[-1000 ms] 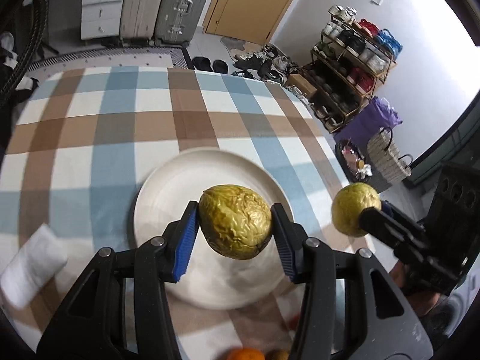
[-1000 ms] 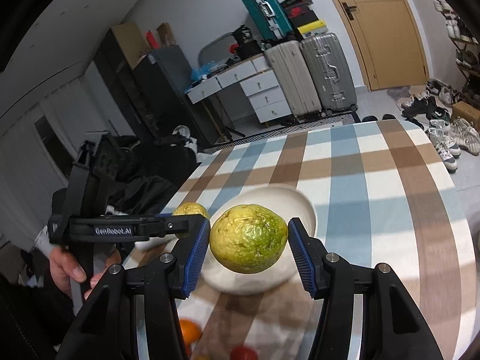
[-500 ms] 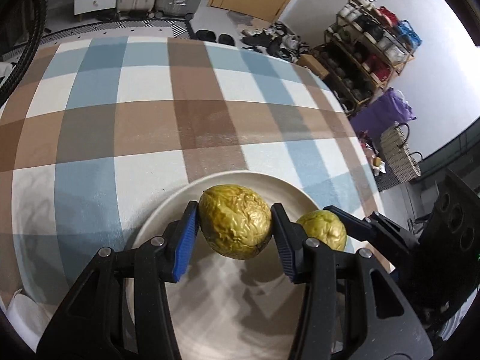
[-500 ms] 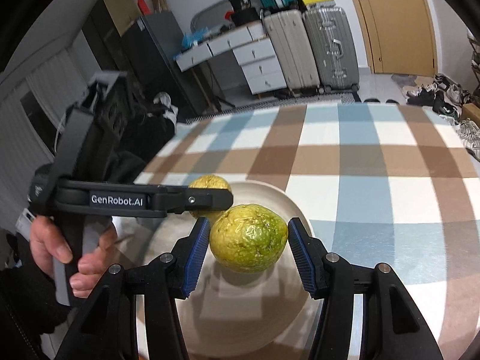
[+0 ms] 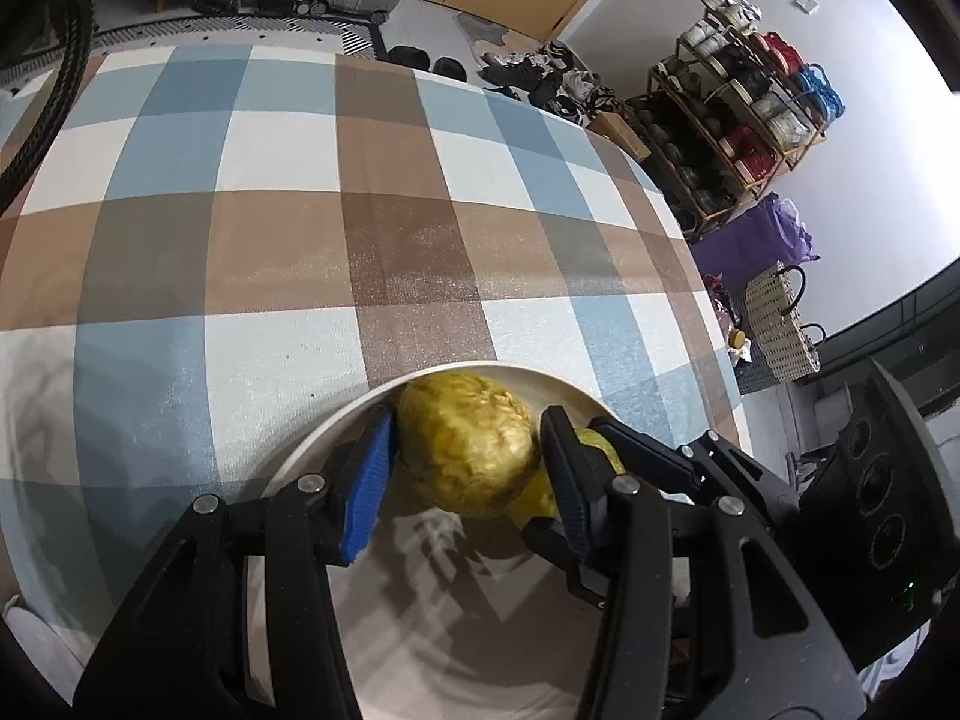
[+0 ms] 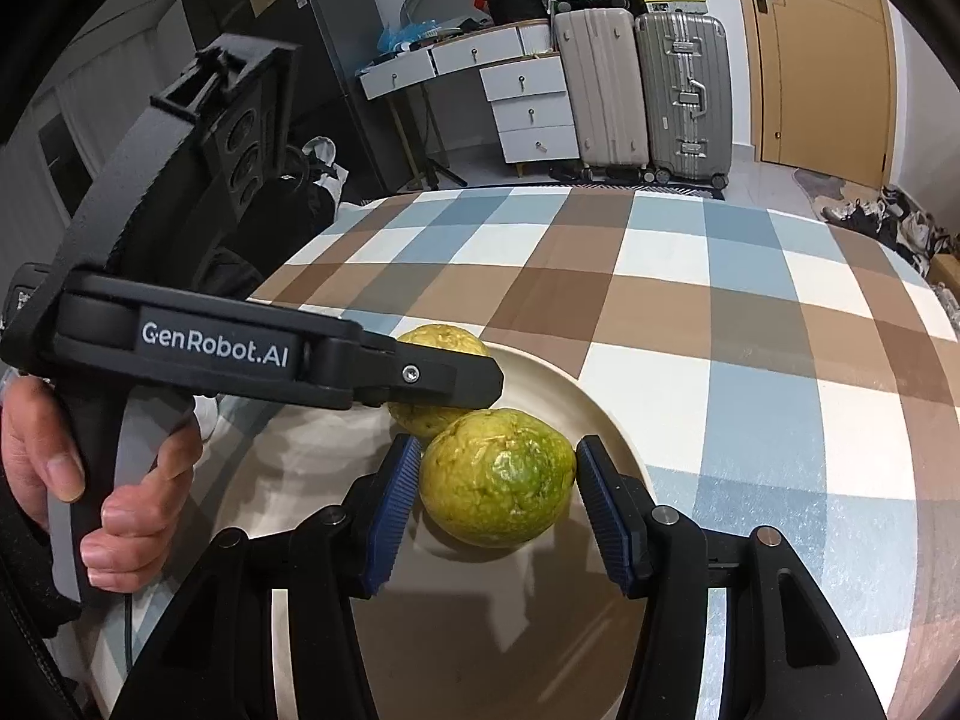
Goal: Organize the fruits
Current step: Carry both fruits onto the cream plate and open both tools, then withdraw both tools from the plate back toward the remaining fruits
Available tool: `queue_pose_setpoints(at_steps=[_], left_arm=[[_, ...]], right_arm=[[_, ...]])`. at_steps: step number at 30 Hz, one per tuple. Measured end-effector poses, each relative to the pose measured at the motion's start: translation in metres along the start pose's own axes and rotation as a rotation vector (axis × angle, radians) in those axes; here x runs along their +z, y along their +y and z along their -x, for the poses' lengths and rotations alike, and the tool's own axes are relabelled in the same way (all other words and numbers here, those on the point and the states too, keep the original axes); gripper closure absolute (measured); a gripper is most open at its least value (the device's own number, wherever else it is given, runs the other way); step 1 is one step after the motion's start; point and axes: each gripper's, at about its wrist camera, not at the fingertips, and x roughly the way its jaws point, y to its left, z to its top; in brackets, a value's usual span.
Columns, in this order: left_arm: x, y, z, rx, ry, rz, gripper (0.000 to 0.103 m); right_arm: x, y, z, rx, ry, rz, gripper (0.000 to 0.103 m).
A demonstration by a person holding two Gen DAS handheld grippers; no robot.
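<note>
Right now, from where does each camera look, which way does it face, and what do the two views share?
Left wrist: sits on the left gripper, looking down along its fingers at the wrinkled yellow fruit over the white plate; only the gripper's own fingers show.
Right wrist: sits on the right gripper, looking down at the green-yellow fruit; the person's left hand shows.
Shared: both fruits, the plate, the checked tablecloth, and each view shows the other gripper.
</note>
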Motion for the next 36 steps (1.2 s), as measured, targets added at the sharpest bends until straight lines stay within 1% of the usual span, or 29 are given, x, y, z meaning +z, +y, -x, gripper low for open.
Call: queue_pose_setpoints(at_steps=[1,3,5,6,8,11,13,17,18,23,26,31,33,36], left_arm=[[-0.001,0.000,0.001,0.002,0.004,0.002,0.057],[-0.002,-0.003,0.002,0.008,0.010,0.002,0.050],[-0.002,-0.005,0.008,0.030,-0.001,0.005,0.043],[-0.003,-0.005,0.012,0.038,-0.011,0.013,0.041],[-0.005,-0.005,0.024,0.047,-0.028,0.027,0.033],[-0.015,-0.011,0.049,0.083,-0.069,0.021,0.026],[-0.026,-0.018,0.066,0.104,-0.093,0.005,0.023],[-0.052,-0.029,0.099,0.152,-0.155,-0.016,0.023],[-0.060,-0.032,0.107,0.160,-0.176,-0.024,0.023],[-0.104,-0.052,0.146,0.235,-0.276,-0.072,0.020],[-0.132,-0.064,0.165,0.259,-0.321,-0.105,0.019],[-0.175,-0.080,0.189,0.294,-0.362,-0.145,0.018],[-0.192,-0.085,0.198,0.311,-0.385,-0.158,0.017],[-0.217,-0.089,0.212,0.328,-0.423,-0.170,0.010]], right_arm=[[0.000,0.000,0.000,-0.004,-0.001,0.000,0.048],[0.000,0.001,0.004,-0.006,-0.013,0.001,0.048],[0.000,0.002,0.011,-0.023,-0.031,0.005,0.046],[0.000,0.003,0.014,-0.029,-0.037,0.003,0.044],[-0.002,0.005,0.025,-0.026,-0.053,0.002,0.033],[-0.008,0.009,0.044,-0.029,-0.081,0.013,0.031],[-0.014,0.012,0.061,-0.040,-0.104,0.015,0.026],[-0.030,0.018,0.105,-0.066,-0.180,0.006,0.015],[-0.033,0.020,0.114,-0.071,-0.195,0.002,0.014],[-0.054,0.034,0.164,-0.110,-0.269,-0.024,0.003],[-0.070,0.047,0.194,-0.118,-0.314,-0.037,0.001],[-0.091,0.068,0.229,-0.125,-0.377,-0.066,0.000],[-0.097,0.077,0.237,-0.127,-0.386,-0.064,0.000],[-0.108,0.093,0.247,-0.142,-0.392,-0.051,0.000]])
